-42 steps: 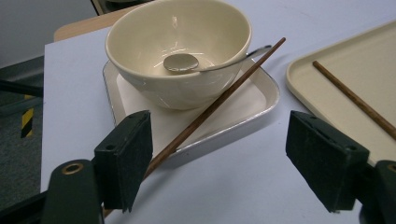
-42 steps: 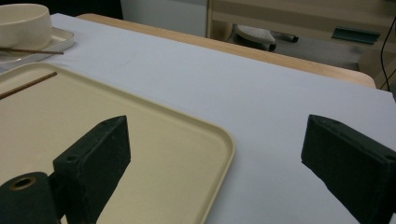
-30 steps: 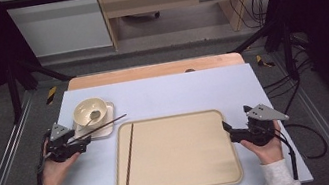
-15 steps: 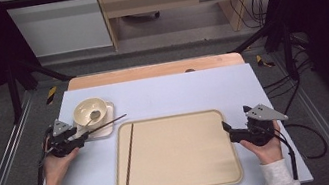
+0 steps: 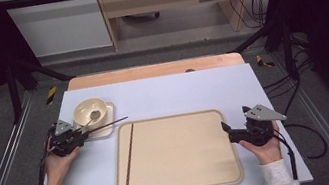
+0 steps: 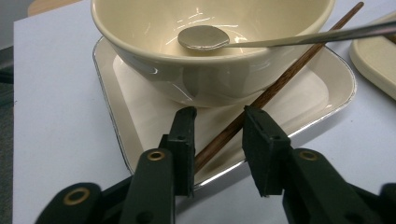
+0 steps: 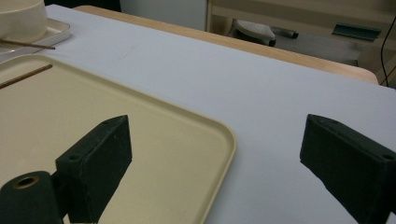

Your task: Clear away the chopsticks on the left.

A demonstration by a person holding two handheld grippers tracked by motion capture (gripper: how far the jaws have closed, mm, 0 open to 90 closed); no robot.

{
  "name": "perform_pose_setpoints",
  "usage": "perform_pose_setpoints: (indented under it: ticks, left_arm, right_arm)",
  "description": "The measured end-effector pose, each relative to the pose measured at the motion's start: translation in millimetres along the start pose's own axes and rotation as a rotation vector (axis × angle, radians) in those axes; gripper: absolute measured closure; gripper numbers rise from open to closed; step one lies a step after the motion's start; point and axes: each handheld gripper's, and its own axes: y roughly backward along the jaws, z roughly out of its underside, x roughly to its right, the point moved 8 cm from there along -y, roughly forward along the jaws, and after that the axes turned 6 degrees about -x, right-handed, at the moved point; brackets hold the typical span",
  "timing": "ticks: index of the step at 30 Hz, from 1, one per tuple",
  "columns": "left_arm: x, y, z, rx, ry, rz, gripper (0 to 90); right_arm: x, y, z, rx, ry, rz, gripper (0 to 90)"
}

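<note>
Left gripper (image 6: 217, 140): jaws have just been closing and now stand narrow, with the near end of the brown chopstick (image 6: 280, 81) between them. A sliver of gap shows on either side of the stick; pads are not yet seen pressing on it. In the earlier high views the jaws were spread wider at the same spot.

The chopstick lies slantwise on the small square plate (image 6: 112, 116), passing just beside the cream bowl (image 6: 154, 46). A metal spoon (image 6: 203, 37) rests in the bowl, its handle reaching out over the rim.

A pickup of the chopstick is judged imminent.

Farther right, the right gripper (image 5: 232, 132) is held wide open at the edge of the large tray (image 5: 182, 180), gripping nothing. A second chopstick (image 5: 128, 159) lies on that tray.
</note>
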Motion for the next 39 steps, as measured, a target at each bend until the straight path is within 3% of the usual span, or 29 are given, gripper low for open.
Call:
perform_pose_setpoints:
  ticks: [26, 39]
  left_arm:
    - [9.2, 7.7, -0.4, -0.005, -0.032, 0.055, 80.9]
    - [9.5, 3.5, -1.1, 0.004, -0.020, 0.065, 75.7]
  right_arm:
    - [-1.1, 0.3, -0.4, 0.001, 0.002, 0.000, 9.3]
    - [-1.2, -0.1, -0.4, 0.001, 0.003, -0.002, 9.3]
